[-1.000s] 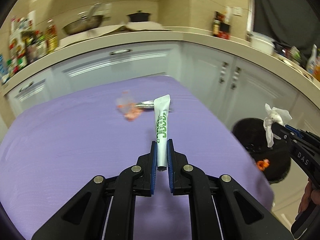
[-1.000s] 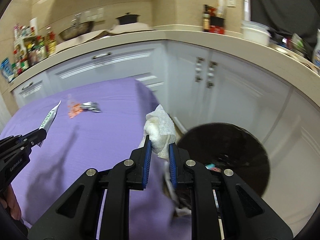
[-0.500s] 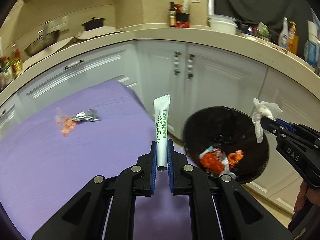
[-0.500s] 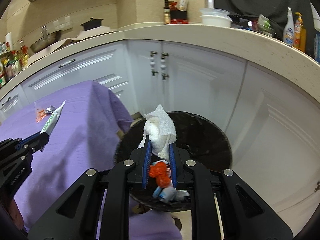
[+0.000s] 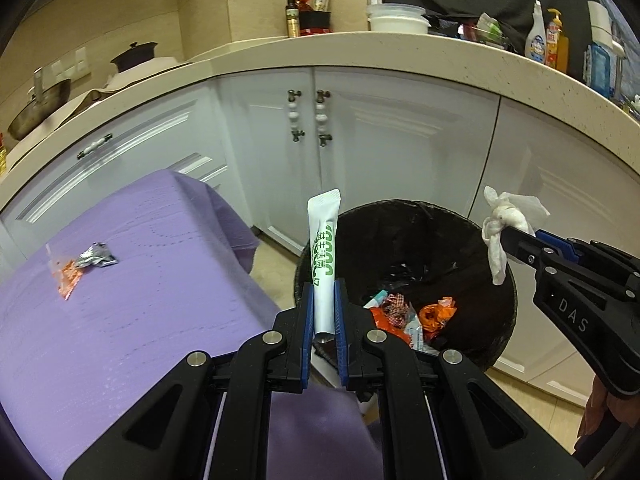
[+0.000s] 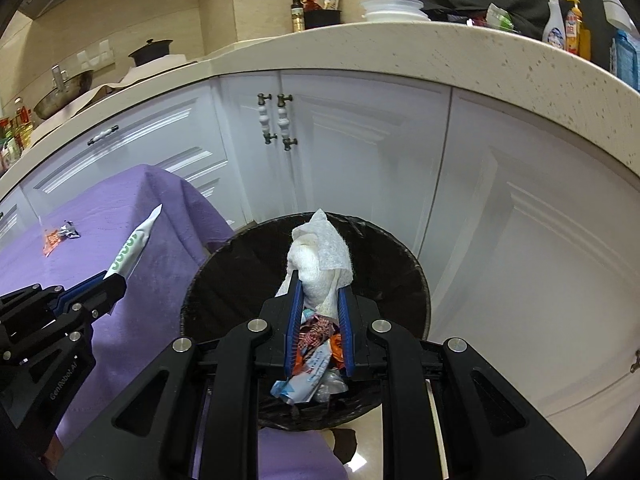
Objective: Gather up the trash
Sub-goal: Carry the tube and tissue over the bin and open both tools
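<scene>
My left gripper (image 5: 323, 298) is shut on a white stick packet with green print (image 5: 324, 248), held upright just off the purple table's right edge, at the near-left rim of the black trash bin (image 5: 496, 320). My right gripper (image 6: 319, 286) is shut on a crumpled white tissue (image 6: 322, 254) and hangs over the bin (image 6: 224, 280), which holds several wrappers. The tissue (image 5: 506, 220) and right gripper (image 5: 516, 240) show at the right of the left wrist view; the packet (image 6: 132, 246) and left gripper (image 6: 116, 278) show at the left of the right wrist view.
Small orange and silver wrappers (image 5: 80, 264) lie on the purple tablecloth (image 5: 120, 320). White cabinets (image 5: 400, 152) curve closely behind the bin under a stone counter (image 5: 360, 46) with bottles, a pot and containers. Tan floor shows between the table and the bin.
Both grippers have swung right from over the table toward the bin, each keeping its grip. The tissue is now above the bin's inside and the packet is beside its rim.
</scene>
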